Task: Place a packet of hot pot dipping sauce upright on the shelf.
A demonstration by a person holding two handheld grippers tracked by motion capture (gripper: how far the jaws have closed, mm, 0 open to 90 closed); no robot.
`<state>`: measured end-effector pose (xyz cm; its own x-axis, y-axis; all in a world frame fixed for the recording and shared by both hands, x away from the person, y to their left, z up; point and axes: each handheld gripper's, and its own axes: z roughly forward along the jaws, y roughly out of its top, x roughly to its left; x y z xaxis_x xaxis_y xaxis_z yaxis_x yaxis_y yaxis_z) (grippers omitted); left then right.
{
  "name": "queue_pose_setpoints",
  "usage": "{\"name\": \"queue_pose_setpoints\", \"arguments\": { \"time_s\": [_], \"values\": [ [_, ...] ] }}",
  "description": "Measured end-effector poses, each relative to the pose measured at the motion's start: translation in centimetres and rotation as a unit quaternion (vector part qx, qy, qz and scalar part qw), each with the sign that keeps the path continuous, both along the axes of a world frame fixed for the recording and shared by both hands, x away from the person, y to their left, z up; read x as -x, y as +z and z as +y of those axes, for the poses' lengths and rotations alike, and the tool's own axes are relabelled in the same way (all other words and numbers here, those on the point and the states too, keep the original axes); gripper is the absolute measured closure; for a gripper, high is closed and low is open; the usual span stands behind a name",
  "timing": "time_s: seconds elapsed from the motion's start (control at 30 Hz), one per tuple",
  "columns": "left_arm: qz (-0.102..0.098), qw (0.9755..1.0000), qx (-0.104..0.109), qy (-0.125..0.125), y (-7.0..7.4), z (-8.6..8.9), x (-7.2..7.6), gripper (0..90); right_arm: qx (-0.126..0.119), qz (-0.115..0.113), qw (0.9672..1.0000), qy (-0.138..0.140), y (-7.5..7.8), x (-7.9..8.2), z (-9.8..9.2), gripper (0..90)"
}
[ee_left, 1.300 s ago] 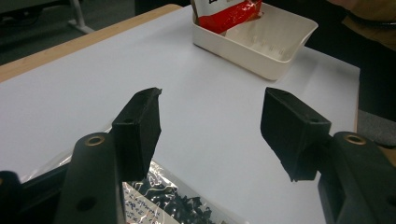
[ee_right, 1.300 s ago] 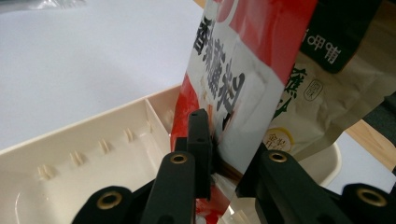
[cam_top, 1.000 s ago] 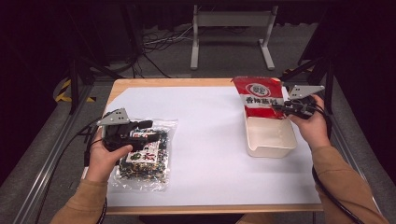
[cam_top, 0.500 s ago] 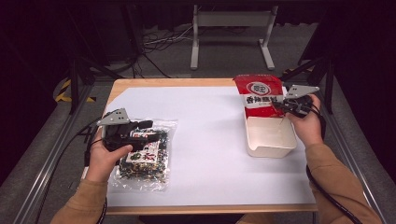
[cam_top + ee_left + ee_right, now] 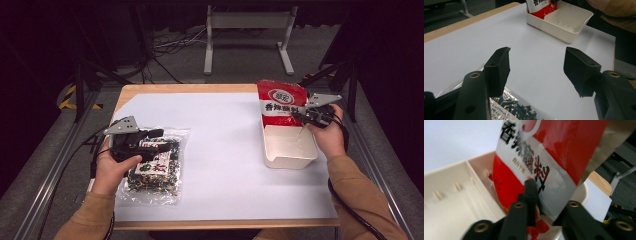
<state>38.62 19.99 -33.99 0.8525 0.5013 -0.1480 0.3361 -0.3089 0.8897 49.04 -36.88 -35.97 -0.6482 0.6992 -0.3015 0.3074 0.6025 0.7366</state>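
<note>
A red and white snack pouch [image 5: 281, 102] [image 5: 564, 147] stands upright in the far end of a cream plastic bin [image 5: 290, 160] [image 5: 449, 195]. My right gripper [image 5: 297, 116] [image 5: 551, 205] is at the pouch's right edge. Its jaws have just been opening, and the edge sits loosely between them. A clear bag of dark snacks [image 5: 152, 170] [image 5: 516, 107] lies flat at the table's left. My left gripper [image 5: 159, 139] [image 5: 537, 67] hovers over the bag's far end, open with nothing between its jaws.
White paper [image 5: 220, 150] covers the wooden table [image 5: 190, 89]. The bin's near compartment [image 5: 567, 18] holds nothing. A metal stand [image 5: 247, 35] and cables lie on the floor beyond the table. Dark frame rails run along both sides.
The right gripper's jaws have parted a little around the pouch's edge, and the pouch stays standing in the bin. The left hand and the clear bag have not moved.
</note>
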Motion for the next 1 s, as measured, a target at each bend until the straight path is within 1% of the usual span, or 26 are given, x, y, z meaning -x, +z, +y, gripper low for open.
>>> {"name": "queue_pose_setpoints", "arguments": {
  "time_s": [0.03, 0.07, 0.1, 0.13, 0.2, 0.23, 0.3, 0.47, 0.5, 0.53, 0.63, 0.67, 0.73, 0.87, 0.9, 1.0],
  "values": [
    [-0.003, 1.0000, -0.002, -0.001, 0.0, 0.0, -0.1, 38.6, -0.007, -0.004, 1.0000, -0.006, 0.2, 0.1, 0.0, 72.0],
    [-0.003, 1.0000, -0.002, -0.001, 0.0, 0.0, -0.1, 38.6, -0.007, -0.004, 1.0000, -0.006, 0.2, 0.1, 0.0, 72.0],
    [-0.004, 1.0000, -0.002, -0.001, 0.0, 0.0, -0.1, 38.6, -0.008, -0.009, 0.9999, -0.009, 0.4, 0.1, 0.0, 71.3],
    [-0.003, 1.0000, -0.002, -0.001, 0.0, 0.0, -0.1, 38.6, -0.010, -0.013, 0.9998, -0.010, 0.7, 0.2, 0.0, 72.6],
    [-0.003, 1.0000, -0.001, 0.000, 0.0, 0.0, 0.0, 38.6, -0.014, -0.015, 0.9998, -0.007, 1.0, 0.4, 0.0, 75.7],
    [-0.006, 1.0000, -0.004, -0.001, 0.0, 0.0, -0.1, 38.6, -0.012, -0.015, 0.9998, -0.006, 1.1, 0.5, 0.0, 76.0],
    [-0.005, 1.0000, -0.002, 0.000, 0.0, 0.1, -0.1, 38.6, -0.012, -0.016, 0.9998, -0.008, 1.1, 0.6, 0.1, 76.0],
    [-0.001, 1.0000, -0.001, 0.000, -0.1, 0.0, -0.1, 38.6, -0.037, -0.033, 0.9987, -0.014, 1.9, 0.8, 0.1, 73.8],
    [-0.003, 1.0000, -0.002, -0.001, -0.1, 0.0, -0.1, 38.5, -0.039, -0.035, 0.9985, -0.013, 2.1, 0.9, 0.1, 74.5],
    [-0.003, 1.0000, -0.002, -0.001, -0.1, 0.0, -0.1, 38.6, -0.038, -0.035, 0.9986, -0.011, 2.3, 0.9, 0.1, 78.0],
    [0.000, 1.0000, -0.002, -0.001, -0.1, -0.1, -0.1, 38.6, -0.032, -0.022, 0.9992, -0.005, 2.5, 1.0, 0.2, 87.4],
    [0.000, 1.0000, -0.002, -0.001, -0.1, -0.1, -0.1, 38.6, -0.036, -0.013, 0.9993, -0.004, 2.5, 1.0, 0.2, 88.7],
    [0.001, 1.0000, -0.002, 0.000, -0.1, -0.1, -0.1, 38.6, -0.038, -0.007, 0.9992, -0.005, 2.2, 1.1, 0.1, 89.2],
    [-0.003, 1.0000, -0.002, -0.001, 0.0, 0.0, 0.0, 38.6, -0.033, 0.012, 0.9993, -0.015, 1.3, 1.0, 0.1, 89.4],
    [0.001, 1.0000, 0.001, 0.000, 0.0, 0.0, 0.0, 38.6, -0.033, 0.017, 0.9992, -0.018, 1.1, 1.0, 0.1, 89.4],
    [-0.001, 1.0000, 0.000, 0.000, 0.0, 0.1, 0.0, 38.6, -0.034, 0.036, 0.9985, -0.022, 0.3, 0.9, 0.1, 89.3]
  ]
}}
